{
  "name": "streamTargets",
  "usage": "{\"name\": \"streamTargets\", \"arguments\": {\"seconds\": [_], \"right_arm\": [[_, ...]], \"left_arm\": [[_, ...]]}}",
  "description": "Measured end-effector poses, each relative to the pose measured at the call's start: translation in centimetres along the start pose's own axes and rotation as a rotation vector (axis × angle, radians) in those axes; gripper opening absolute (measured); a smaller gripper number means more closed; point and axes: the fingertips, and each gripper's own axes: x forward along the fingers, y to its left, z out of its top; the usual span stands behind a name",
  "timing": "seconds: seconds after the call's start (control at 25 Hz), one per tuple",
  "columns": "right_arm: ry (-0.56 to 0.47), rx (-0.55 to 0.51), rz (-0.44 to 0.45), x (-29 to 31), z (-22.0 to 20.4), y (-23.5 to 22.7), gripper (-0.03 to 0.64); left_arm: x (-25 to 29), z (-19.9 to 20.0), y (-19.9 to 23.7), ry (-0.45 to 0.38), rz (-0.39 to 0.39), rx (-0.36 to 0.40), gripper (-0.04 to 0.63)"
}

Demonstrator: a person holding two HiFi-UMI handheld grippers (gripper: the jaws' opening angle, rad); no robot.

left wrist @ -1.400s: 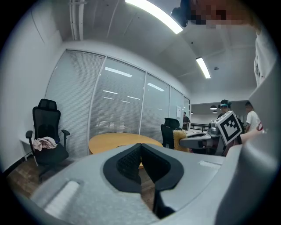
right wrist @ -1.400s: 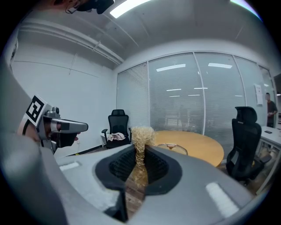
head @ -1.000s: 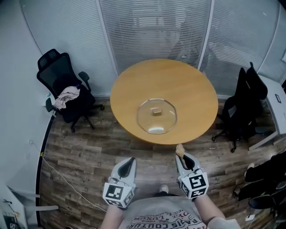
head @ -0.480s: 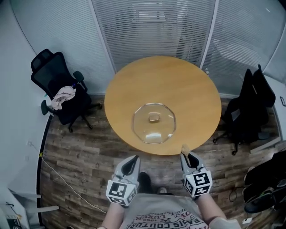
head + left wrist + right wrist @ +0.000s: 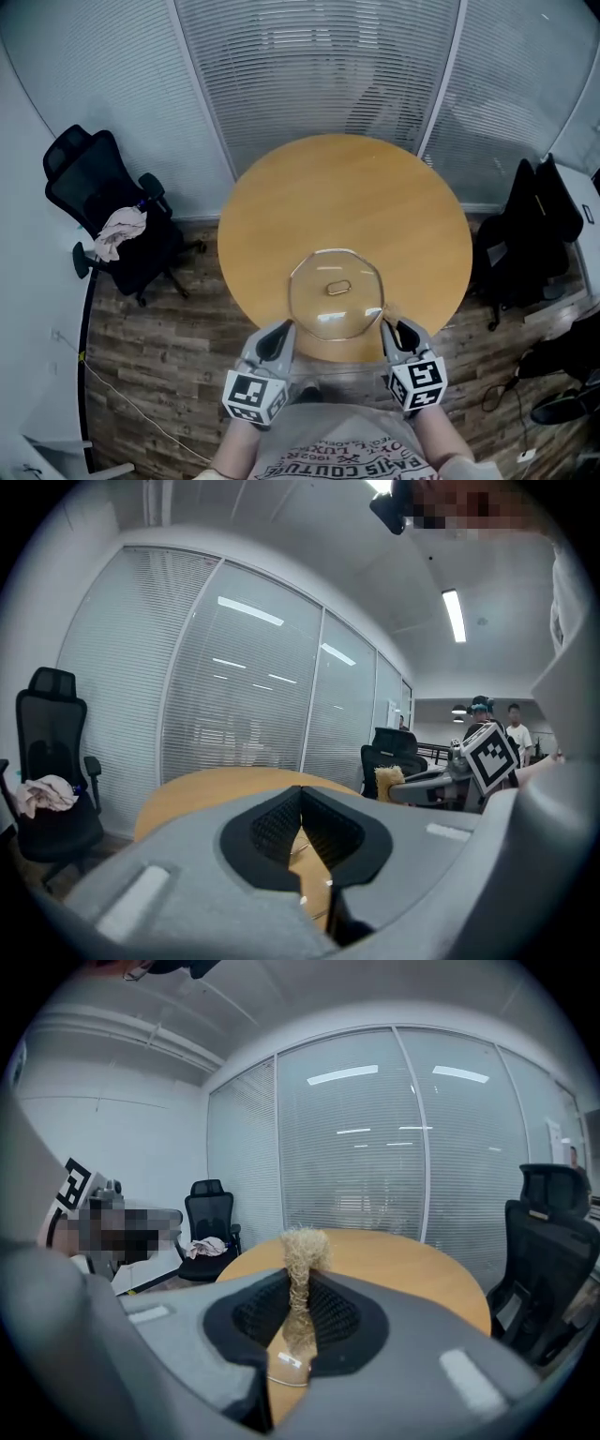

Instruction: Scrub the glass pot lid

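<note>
The glass pot lid [image 5: 336, 292] lies flat near the front edge of the round wooden table [image 5: 347, 202], a small handle [image 5: 338, 287] at its middle. My left gripper [image 5: 279, 330] hangs at the table's near edge, left of the lid, its jaws shut with nothing between them [image 5: 300, 797]. On the lid's right side my right gripper [image 5: 390, 328] is shut on a tan fibrous scrubber [image 5: 302, 1262] that sticks up past the jaws. The same scrubber [image 5: 388, 779] shows in the left gripper view. Neither gripper touches the lid.
A black office chair [image 5: 94, 202] with a crumpled cloth [image 5: 117, 230] on its seat stands left of the table. More black chairs [image 5: 525, 239] crowd the right side. Glass walls with blinds [image 5: 319, 75] close off the back. A cable [image 5: 122, 384] runs across the wooden floor.
I have come closer to the table. Both grippers moved from over the floor up to the table's near edge, on either side of the lid. The right one has kept the scrubber.
</note>
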Motion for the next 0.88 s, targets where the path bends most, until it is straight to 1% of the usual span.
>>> {"name": "streamTargets", "arguments": {"seconds": [0.16, 0.28, 0.56, 0.88], "right_arm": [[0.027, -0.003, -0.009, 3.5, 0.3, 0.9, 0.054], [0.057, -0.013, 0.005, 6.2, 0.2, 1.3, 0.054], [0.151, -0.043, 0.095, 11.7, -1.2, 0.2, 0.054], [0.268, -0.115, 0.228, 18.1, -3.5, -2.0, 0.054]], "left_arm": [[1.7, 0.0, 2.7, 0.014, -0.043, 0.004, 0.008], [2.9, -0.1, 4.4, 0.022, -0.046, 0.006, 0.008], [5.3, -1.3, 6.5, 0.019, 0.037, -0.031, 0.008], [8.2, -2.8, 7.5, 0.017, 0.166, -0.08, 0.008]]}}
